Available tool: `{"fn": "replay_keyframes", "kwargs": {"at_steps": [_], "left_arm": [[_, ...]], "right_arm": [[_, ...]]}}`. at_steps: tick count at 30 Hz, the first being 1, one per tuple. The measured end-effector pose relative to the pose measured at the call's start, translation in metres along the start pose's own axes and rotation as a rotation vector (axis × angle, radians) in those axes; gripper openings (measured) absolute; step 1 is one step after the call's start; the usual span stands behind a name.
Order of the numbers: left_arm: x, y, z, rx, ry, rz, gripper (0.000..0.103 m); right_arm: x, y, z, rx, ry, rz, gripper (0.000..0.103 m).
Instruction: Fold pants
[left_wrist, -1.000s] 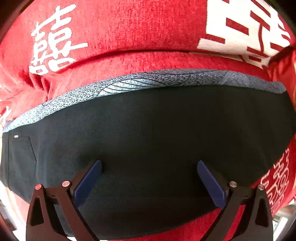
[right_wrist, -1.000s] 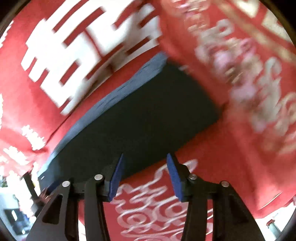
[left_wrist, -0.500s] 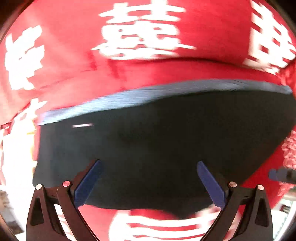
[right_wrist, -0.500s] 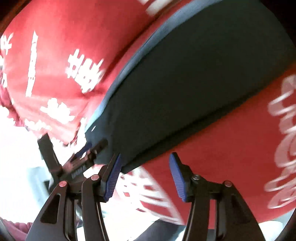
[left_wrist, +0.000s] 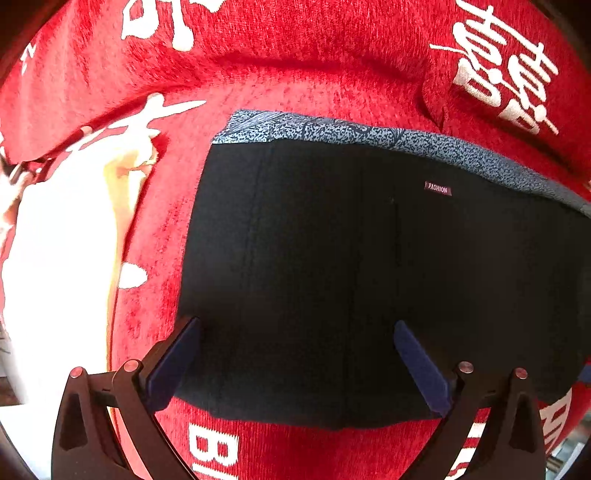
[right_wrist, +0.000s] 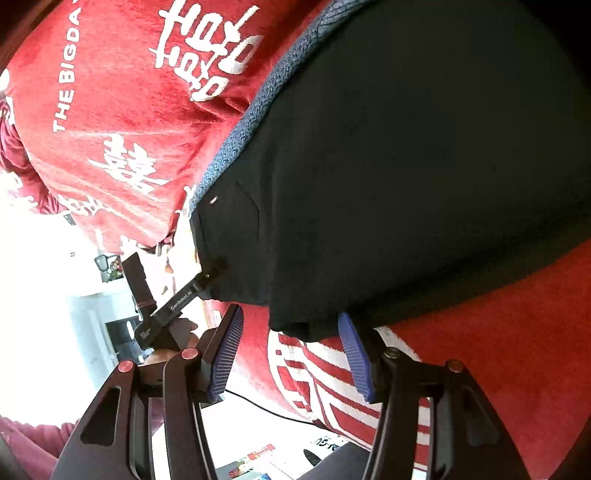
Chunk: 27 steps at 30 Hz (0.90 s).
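Note:
Black pants (left_wrist: 369, 277) lie folded flat on a red blanket (left_wrist: 295, 74), their blue-grey patterned waistband (left_wrist: 369, 131) along the far edge and a small "FASHION" label (left_wrist: 437, 187) near it. My left gripper (left_wrist: 295, 336) points steeply down over the pants' left end, jaws wide open, nothing between the pads. In the right wrist view the pants (right_wrist: 406, 166) fill the upper right. My right gripper (right_wrist: 290, 332) is open, and the pants' near corner (right_wrist: 295, 326) sits in the gap without the pads pressing on it. The left gripper (right_wrist: 177, 301) shows at the pants' end edge.
The red blanket (right_wrist: 122, 110) carries white characters and lettering and drops off at its left edge (left_wrist: 118, 295) into bright white glare. A hand (right_wrist: 181, 332) holds the left gripper. A thin black cable (right_wrist: 266, 406) and printed papers (right_wrist: 258, 456) lie below the blanket's near edge.
The left gripper has slid along the pants to their left end, bringing the label into view. The right gripper has swung round to the pants' near corner, and the left gripper now shows in its view.

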<state>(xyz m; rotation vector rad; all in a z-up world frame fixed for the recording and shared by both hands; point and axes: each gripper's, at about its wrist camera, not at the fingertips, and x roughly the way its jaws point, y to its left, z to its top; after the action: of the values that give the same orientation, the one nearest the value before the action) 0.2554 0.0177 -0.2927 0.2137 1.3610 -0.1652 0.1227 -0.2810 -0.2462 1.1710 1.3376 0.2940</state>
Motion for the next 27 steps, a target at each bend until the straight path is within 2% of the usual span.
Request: {"fn": "replay_keyframes", "kwargs": {"at_steps": [5,6,7,8,11,13,16,19,22,24,25,27], "left_arm": [[0.004,0.005,0.009,0.042,-0.022,-0.046,0.103],[0.005,0.007,0.011,0.048,-0.021,-0.051,0.103],[0.004,0.008,0.012,0.052,-0.018,-0.055,0.103],[0.004,0.01,0.013,0.059,-0.011,-0.062,0.103],[0.005,0.013,0.013,0.086,-0.005,-0.075,0.103],[0.006,0.013,0.012,0.102,-0.013,-0.076,0.103],[0.006,0.011,0.012,0.111,-0.021,-0.064,0.103],[0.003,0.009,0.013,0.105,-0.004,-0.038,0.103],[-0.006,-0.002,0.012,0.093,0.031,0.012,0.103],[-0.021,-0.017,0.01,0.089,0.029,0.009,0.103],[-0.032,-0.03,0.007,0.095,0.014,-0.018,0.103],[-0.044,-0.055,0.003,0.127,-0.01,-0.053,0.103]], "right_arm": [[0.009,-0.006,0.009,0.057,-0.03,0.055,0.056],[0.01,-0.008,0.012,0.077,-0.028,0.068,0.048],[0.012,-0.006,0.016,0.083,-0.031,0.054,0.016],[0.01,-0.001,0.019,0.065,-0.038,0.01,0.011],[-0.006,0.02,0.01,-0.032,-0.077,-0.018,0.01],[-0.01,0.023,-0.003,-0.073,-0.085,-0.075,0.01],[0.002,0.002,-0.014,-0.027,-0.061,-0.132,0.009],[0.001,-0.013,-0.021,0.022,-0.062,-0.104,0.008],[-0.01,-0.011,-0.028,0.007,-0.007,-0.143,0.009],[-0.03,-0.01,-0.031,-0.01,-0.005,-0.16,0.01],[-0.04,-0.01,-0.031,-0.014,-0.02,-0.174,0.013],[-0.067,-0.013,-0.023,-0.009,-0.083,-0.212,0.034]]}}
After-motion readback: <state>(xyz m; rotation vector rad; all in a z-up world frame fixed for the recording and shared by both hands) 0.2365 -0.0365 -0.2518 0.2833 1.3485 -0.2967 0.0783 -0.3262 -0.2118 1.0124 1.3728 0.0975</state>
